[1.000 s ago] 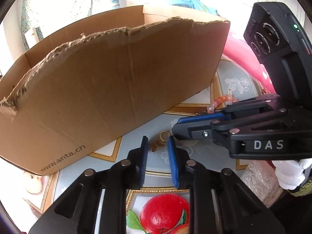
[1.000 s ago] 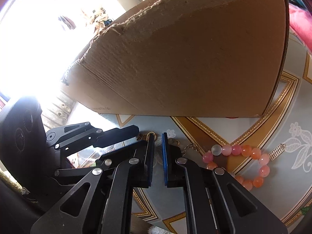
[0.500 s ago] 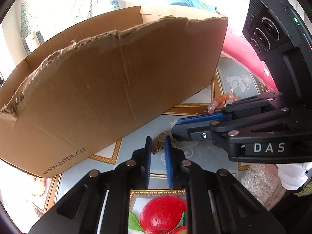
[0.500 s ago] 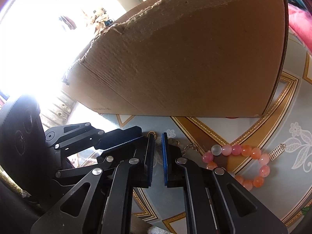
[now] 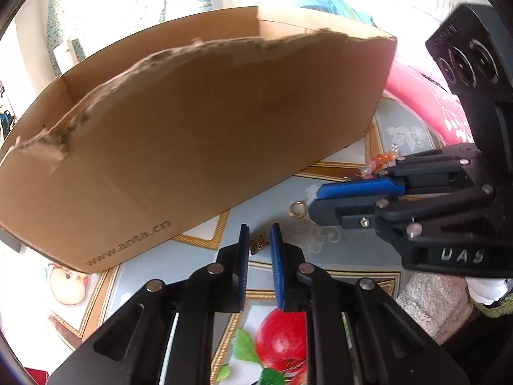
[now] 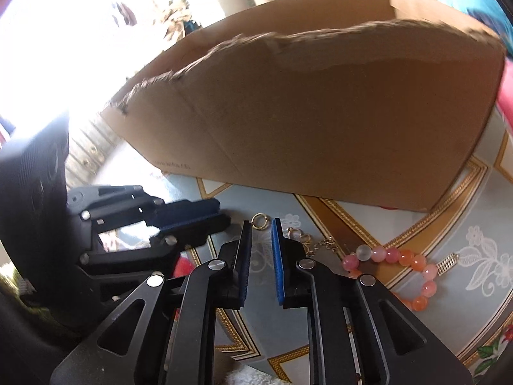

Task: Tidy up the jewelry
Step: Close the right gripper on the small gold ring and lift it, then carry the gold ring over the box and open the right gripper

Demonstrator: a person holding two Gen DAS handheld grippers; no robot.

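the left gripper (image 5: 259,242) has its blue pads drawn in around a small bronze flower-shaped charm (image 5: 259,244); its jaws have just been closing, and the charm sits between the tips, though a sliver of gap shows on each side, so i cannot tell whether the pads truly pinch it yet. the right gripper (image 6: 260,235) stands with a narrow gap and nothing between its pads; its jaws have just been opening, and a gold ring (image 6: 260,219) lies on the tablecloth (image 6: 474,199) just past its tips. beside that gripper, on its right, lie a small gold clasp and chain (image 6: 301,235), then a pink and orange bead bracelet (image 6: 394,263) with a thin gold spring-like piece (image 6: 448,262) near its far end. behind everything stands a cardboard box (image 5: 198,147) with a torn front edge, open at the top, which looks like the place the pieces should go. to do this step well, the left pads should meet the charm squarely across its flat sides, low against the cloth, and press fully before any lift, since so small and thin a piece can slip or flip out sideways. the right tips are close by, so they should keep clear of the ring to avoid nudging it away.
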